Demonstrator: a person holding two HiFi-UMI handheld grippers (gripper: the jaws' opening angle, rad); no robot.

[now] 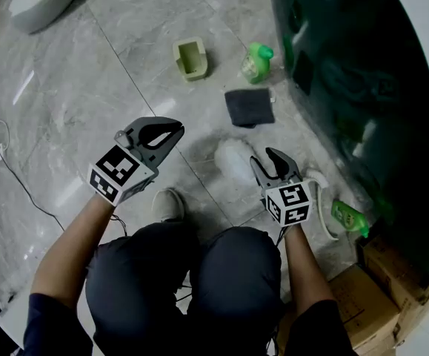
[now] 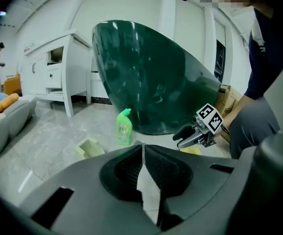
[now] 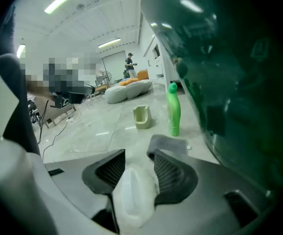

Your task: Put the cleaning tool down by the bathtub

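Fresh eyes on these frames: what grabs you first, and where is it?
The huge dark green bathtub fills the right side of the head view. In the middle, the left claw and right claw flank a white cleaning tool lying on the grey floor. Farther off, a bright green bottle stands by the tub.
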